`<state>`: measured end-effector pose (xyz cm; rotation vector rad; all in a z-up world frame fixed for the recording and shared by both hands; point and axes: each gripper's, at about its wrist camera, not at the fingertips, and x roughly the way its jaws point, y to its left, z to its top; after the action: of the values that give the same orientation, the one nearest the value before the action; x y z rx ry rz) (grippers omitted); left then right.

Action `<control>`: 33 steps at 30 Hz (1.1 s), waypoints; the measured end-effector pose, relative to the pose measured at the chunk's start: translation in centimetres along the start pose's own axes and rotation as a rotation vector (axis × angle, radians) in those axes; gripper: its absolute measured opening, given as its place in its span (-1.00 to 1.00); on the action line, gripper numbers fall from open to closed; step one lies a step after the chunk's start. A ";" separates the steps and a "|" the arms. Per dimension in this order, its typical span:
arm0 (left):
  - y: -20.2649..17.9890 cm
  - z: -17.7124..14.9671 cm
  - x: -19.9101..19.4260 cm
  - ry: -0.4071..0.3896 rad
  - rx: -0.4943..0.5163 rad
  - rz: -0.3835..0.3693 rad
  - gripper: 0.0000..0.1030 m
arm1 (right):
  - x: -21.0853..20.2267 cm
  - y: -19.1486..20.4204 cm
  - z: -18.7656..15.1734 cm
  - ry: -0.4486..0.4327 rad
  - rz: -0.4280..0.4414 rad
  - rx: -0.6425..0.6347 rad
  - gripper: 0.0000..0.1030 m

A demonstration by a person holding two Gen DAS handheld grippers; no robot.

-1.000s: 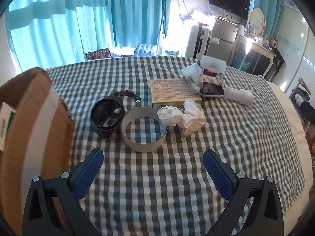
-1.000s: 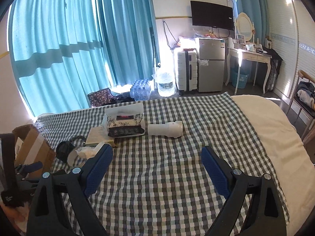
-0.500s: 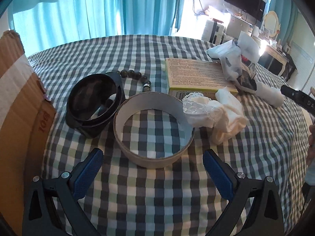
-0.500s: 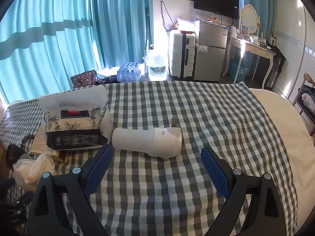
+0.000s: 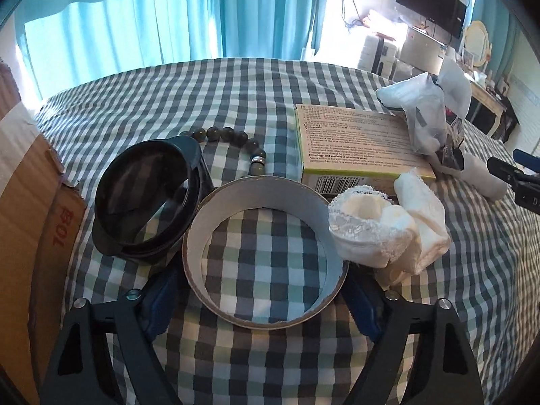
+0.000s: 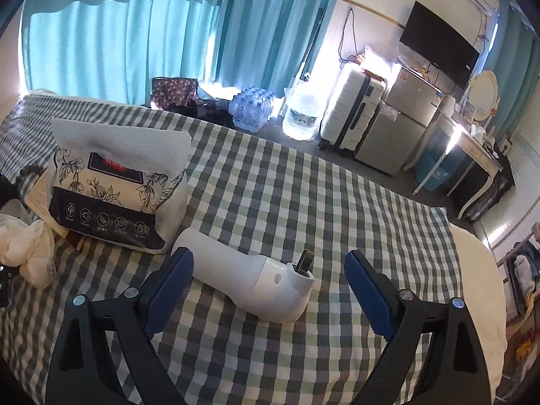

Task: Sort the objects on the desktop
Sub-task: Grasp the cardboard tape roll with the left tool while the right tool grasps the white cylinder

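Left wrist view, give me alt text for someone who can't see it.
The left gripper is closing its blue fingers around a cardboard ring on a checked cloth. Beside the ring lie a black round case, bead bracelet and white socks.

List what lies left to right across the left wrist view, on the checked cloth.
cardboard box → black round case → tape ring → white lace cloth → right gripper at the right edge.

your left gripper [image 5: 261, 298] has dropped toward the bed and now straddles the tape ring [image 5: 265, 256], its jaws closing around it. your right gripper [image 6: 268, 292] has swung in over the white handheld device [image 6: 249, 278], which now lies between its wide jaws.
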<state>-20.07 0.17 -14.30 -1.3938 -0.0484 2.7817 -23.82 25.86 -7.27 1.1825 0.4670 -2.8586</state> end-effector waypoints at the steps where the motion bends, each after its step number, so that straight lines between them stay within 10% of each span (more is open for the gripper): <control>1: 0.0 0.2 0.0 0.000 -0.003 -0.004 0.62 | -0.2 0.3 0.1 -0.011 -0.009 -0.018 0.77; 11: -0.6 1.5 0.0 0.000 -0.026 -0.015 0.60 | 3.8 3.2 -0.1 0.101 -0.062 -0.157 0.57; 15: 0.4 1.6 -0.7 -0.014 -0.032 -0.027 0.60 | 4.5 3.0 -0.1 0.113 -0.057 -0.115 -0.10; 33: 2.1 3.1 -7.0 -0.084 -0.045 -0.138 0.60 | -5.3 4.0 -2.1 0.139 0.025 0.061 -0.12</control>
<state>-18.42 -2.26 -6.93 -1.2313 -0.2027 2.7388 -18.03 22.06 -6.10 1.3938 0.3676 -2.8005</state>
